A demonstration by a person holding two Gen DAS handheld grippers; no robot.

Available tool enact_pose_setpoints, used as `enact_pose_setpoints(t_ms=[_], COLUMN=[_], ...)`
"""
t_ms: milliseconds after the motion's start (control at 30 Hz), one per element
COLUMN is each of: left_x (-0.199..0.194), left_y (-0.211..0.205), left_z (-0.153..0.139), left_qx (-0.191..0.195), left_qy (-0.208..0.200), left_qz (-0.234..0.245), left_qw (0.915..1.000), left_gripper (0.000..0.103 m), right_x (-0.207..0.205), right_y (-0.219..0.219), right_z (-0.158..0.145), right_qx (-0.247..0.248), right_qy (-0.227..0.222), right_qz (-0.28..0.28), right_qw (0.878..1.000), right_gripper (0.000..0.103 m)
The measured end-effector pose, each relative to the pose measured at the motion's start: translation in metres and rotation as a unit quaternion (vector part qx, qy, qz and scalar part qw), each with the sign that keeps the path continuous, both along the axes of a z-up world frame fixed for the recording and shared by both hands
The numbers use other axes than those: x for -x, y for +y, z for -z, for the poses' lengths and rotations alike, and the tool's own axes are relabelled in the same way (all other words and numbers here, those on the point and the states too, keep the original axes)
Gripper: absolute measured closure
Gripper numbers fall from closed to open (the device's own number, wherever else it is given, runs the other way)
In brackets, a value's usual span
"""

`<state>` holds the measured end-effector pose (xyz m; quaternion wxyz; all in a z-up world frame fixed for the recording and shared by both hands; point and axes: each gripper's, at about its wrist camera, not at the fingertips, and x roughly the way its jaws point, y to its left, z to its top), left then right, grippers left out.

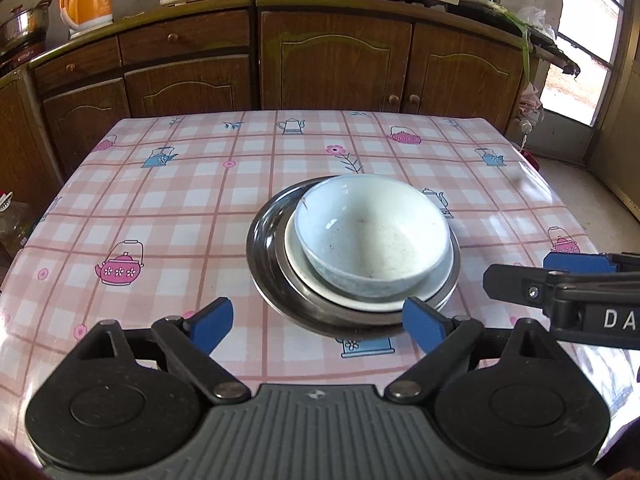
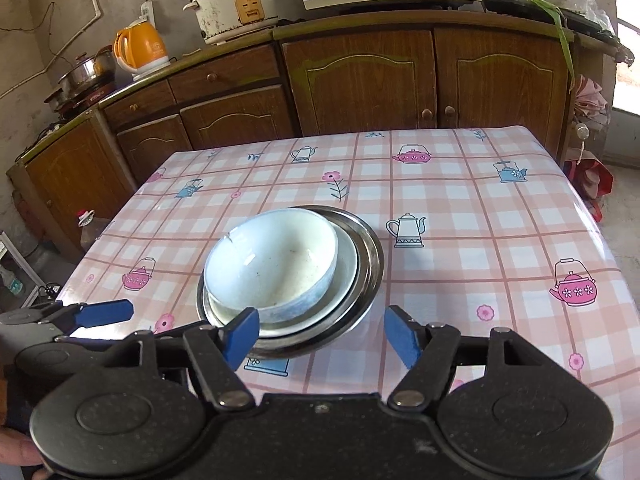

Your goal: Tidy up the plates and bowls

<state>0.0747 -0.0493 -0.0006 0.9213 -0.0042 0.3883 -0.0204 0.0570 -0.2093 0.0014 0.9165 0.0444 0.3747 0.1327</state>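
Stack built mid-table, both grippers empty and clear of it.
White bowl (image 1: 372,236) sat on a white plate (image 1: 298,258) inside the steel plates (image 1: 262,248) on the checked table (image 1: 160,200); left gripper (image 1: 318,322) and right gripper (image 2: 320,334) both spread, pinching nothing. Stacking looked done; any next move would need a wide two-sided hold under the steel rim. Only the right view showed a thumb (image 2: 16,454) and floor bottles (image 2: 86,226); the left view showed the doorway (image 1: 592,40).

Only legible text: white letters "DA", cut off at the frame edge, on the black plastic right gripper (image 1: 560,280) body, right of the stacked bowl.
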Motion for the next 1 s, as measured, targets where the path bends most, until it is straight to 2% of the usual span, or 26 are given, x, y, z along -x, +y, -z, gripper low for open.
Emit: enact_pose_setpoints(t_ms=[400, 1000], left_x=[0.027, 0.029], left_y=[-0.008, -0.012], left_z=[0.006, 0.006], left_qx=[-0.003, -0.016], left_qy=[0.018, 0.012], left_qz=[-0.026, -0.044], left_qw=[0.9995, 0.9988], left_gripper=[0.007, 0.007], right_x=[0.039, 0.042], right_y=[-0.010, -0.010], right_z=[0.023, 0.027], right_qx=[0.007, 0.004], right_qy=[0.028, 0.034], right_qz=[0.004, -0.001], right_qw=[1.000, 0.999], right_gripper=[0.020, 0.020])
